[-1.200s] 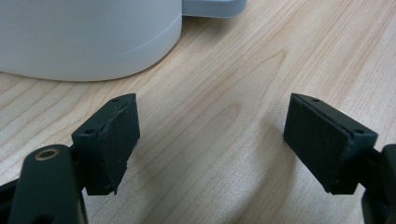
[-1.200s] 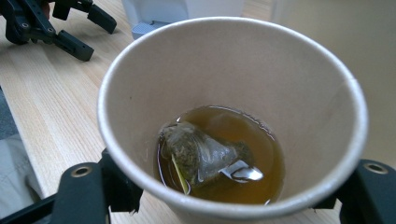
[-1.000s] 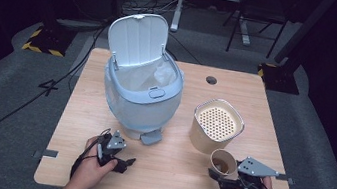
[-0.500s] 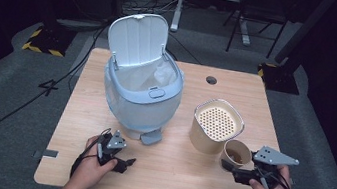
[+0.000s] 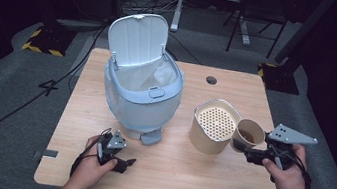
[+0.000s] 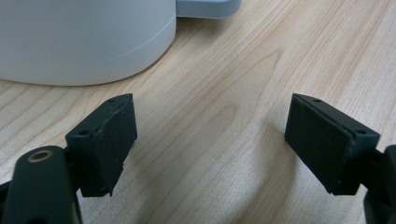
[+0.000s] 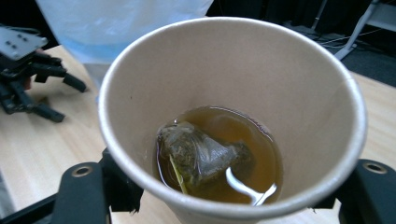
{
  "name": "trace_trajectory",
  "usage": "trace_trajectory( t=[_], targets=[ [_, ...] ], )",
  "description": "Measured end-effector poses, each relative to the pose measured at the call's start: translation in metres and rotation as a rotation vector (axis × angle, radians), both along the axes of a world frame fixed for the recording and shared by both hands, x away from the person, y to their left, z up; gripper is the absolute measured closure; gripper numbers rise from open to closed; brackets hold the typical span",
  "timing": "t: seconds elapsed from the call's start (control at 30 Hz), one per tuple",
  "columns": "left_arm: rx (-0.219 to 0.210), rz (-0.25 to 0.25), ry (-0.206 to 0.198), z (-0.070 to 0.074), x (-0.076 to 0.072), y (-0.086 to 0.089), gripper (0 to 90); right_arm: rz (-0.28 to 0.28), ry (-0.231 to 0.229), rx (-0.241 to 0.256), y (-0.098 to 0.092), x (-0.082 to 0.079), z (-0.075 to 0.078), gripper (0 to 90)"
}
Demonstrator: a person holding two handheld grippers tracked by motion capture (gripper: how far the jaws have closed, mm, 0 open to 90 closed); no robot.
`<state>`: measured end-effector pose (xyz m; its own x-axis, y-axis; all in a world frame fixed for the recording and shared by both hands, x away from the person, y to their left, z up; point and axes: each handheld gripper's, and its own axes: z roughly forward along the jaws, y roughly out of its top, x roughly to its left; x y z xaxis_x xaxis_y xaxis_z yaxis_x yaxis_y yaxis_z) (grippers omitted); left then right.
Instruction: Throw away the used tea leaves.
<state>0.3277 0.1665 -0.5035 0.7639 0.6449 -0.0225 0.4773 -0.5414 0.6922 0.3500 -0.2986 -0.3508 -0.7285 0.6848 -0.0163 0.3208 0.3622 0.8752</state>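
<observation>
My right gripper (image 5: 243, 146) is shut on a brown paper cup (image 5: 249, 134), holding it off the table at the right side of a beige container with a perforated top (image 5: 213, 123). The cup (image 7: 233, 116) holds brown tea with a tea bag (image 7: 201, 156) sunk in it. A pale blue pedal bin (image 5: 141, 93) stands mid-table with its lid (image 5: 137, 39) up and a liner bag inside. My left gripper (image 5: 119, 157) rests open on the wood in front of the bin, next to the bin's pedal (image 5: 151, 136). Between its fingers (image 6: 105, 140) there is bare wood, and the bin's base (image 6: 84, 42) shows just ahead.
The wooden table (image 5: 179, 177) has a cable hole (image 5: 211, 80) at the back right. Dark floor, cables and desk legs surround it. Open tabletop lies between my two hands along the front edge.
My right gripper has carried the cup up and to the right, from near the front edge to beside the beige container. The left gripper has stayed put.
</observation>
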Motion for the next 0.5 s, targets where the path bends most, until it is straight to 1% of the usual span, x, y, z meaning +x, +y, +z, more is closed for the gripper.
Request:
trace_trajectory(
  t=[0.07, 0.13, 0.2, 0.37, 0.43, 0.5],
  targets=[
    [0.0, 0.0, 0.0, 0.0, 0.0, 0.0, 17.6, -0.008, -0.016, -0.011, 0.0, 0.007, 0.003, 30.8],
    [0.0, 0.0, 0.0, 0.0, 0.0, 0.0, 17.6, -0.015, -0.035, -0.033, 0.0, 0.016, 0.007, 30.7],
    [0.002, -0.002, 0.0, 0.0, 0.0, 0.0, 17.6, -0.029, -0.063, -0.054, 0.0, 0.026, 0.009, 30.8],
    [0.003, -0.003, -0.001, 0.0, 0.0, 0.0, 17.7, -0.04, -0.071, -0.045, -0.001, 0.049, 0.013, 30.8],
    [0.003, -0.003, -0.001, 0.0, 0.0, 0.0, 17.7, -0.038, -0.085, -0.059, 0.0, 0.058, 0.013, 30.8],
    [0.003, -0.002, -0.001, 0.0, 0.0, 0.0, 17.7, -0.038, -0.104, -0.084, 0.002, 0.066, 0.012, 30.9]
  ],
)
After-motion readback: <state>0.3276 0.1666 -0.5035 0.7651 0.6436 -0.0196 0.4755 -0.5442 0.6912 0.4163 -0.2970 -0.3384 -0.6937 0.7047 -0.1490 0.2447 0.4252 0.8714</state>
